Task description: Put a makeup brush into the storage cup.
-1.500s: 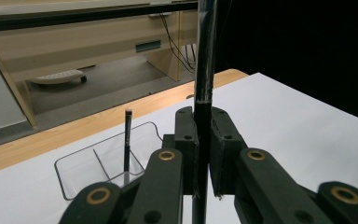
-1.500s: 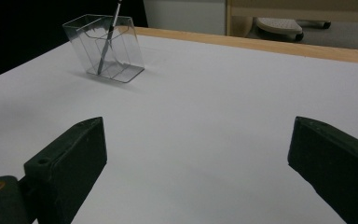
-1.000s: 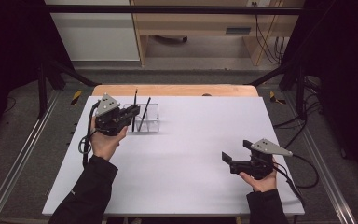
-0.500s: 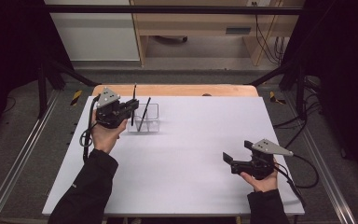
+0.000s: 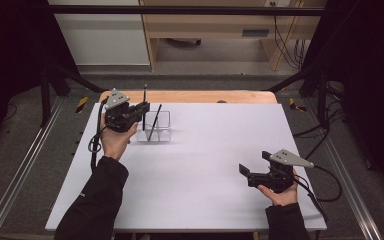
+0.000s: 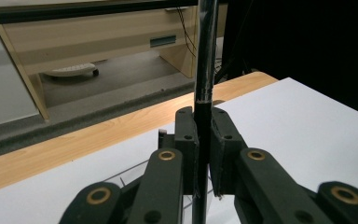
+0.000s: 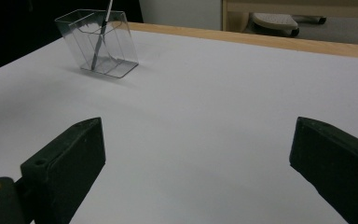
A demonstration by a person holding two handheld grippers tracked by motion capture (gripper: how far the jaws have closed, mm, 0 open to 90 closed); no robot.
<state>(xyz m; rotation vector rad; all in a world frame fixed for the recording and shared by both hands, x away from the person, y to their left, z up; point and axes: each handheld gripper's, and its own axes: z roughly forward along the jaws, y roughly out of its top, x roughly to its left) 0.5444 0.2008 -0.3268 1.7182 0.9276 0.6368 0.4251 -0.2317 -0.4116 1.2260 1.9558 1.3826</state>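
Above the clear box at the worktop's far left, the left gripper clamps a black pen upright; another pen leans inside. The right gripper waits, jaws wide. The held pen is not yet in the box.

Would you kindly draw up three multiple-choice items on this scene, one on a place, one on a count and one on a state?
1. Where on the white table does the clear holder stand?
A. its far left part
B. its near right corner
C. its middle

2. How many dark sticks are in or over the holder?
A. one
B. two
C. four

3. How do the right tongs stand?
A. shut on a stick
B. open, holding nothing
C. shut on the holder

Answers: 1 A, the high view shows it by the far edge, beside the left tongs. 2 B, one leaning stick inside, one upright stick clamped in the left tongs. 3 B, its jaws stand wide apart over bare table.
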